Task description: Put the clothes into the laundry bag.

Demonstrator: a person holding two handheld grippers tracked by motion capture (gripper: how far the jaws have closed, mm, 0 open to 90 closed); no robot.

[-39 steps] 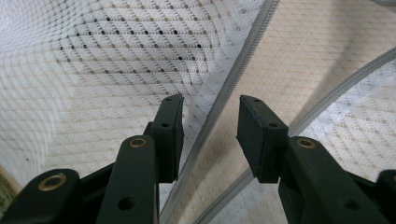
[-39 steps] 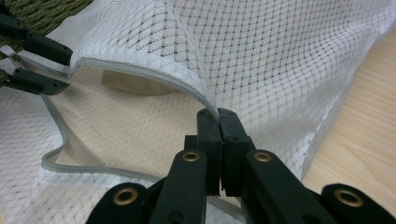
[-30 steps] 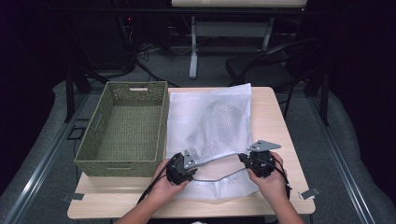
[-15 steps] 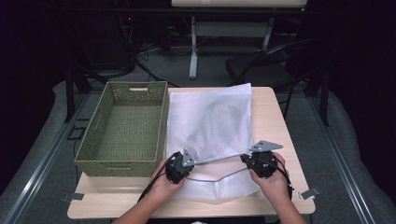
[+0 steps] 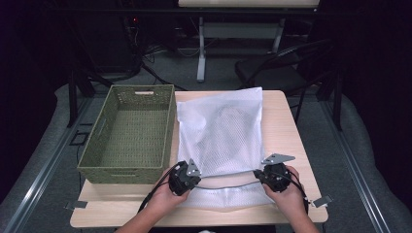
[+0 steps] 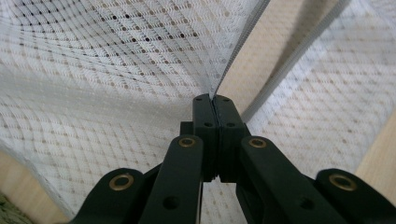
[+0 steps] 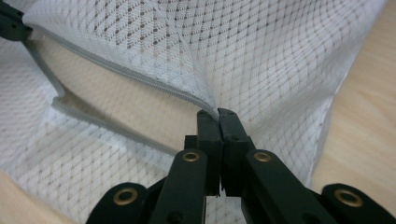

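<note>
Pinching the white mesh bag [image 5: 221, 133] at its near zippered edge — left gripper [image 5: 186, 175] and right gripper [image 5: 270, 174] both clenched on it. Bag lies on the table [image 5: 286, 131], just right of the green basket [image 5: 131, 136] — opening lifted.

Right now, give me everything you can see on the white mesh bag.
The white mesh bag is a flat rectangular pouch of open-weave netting, lying lengthwise on the wooden table right of the green woven basket. A rounded shape shows faintly through the mesh; what it is cannot be told. A grey zipper lines its near-end mouth, which gapes open. The left tongs and right tongs are each shut on the upper zipper edge, one at each end of the mouth, lifting it off the lower layer.
</note>
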